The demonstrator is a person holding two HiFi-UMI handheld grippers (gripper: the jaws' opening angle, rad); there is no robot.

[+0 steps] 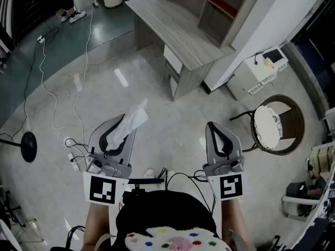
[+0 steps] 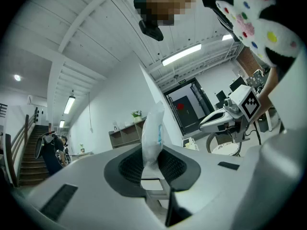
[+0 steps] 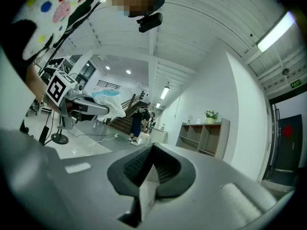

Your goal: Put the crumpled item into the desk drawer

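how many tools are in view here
2. The left tool at the head view's lower left, shut on the crumpled item; the right tool at lower right, shut and empty. None look hidden.

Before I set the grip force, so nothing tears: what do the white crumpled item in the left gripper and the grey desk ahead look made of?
The white crumpled item looks like thin plastic film or tissue, slightly translucent with soft creases; I cannot tell which. The grey desk looks like wood-grain board, probably laminate, matte, with straight streaks along its top.
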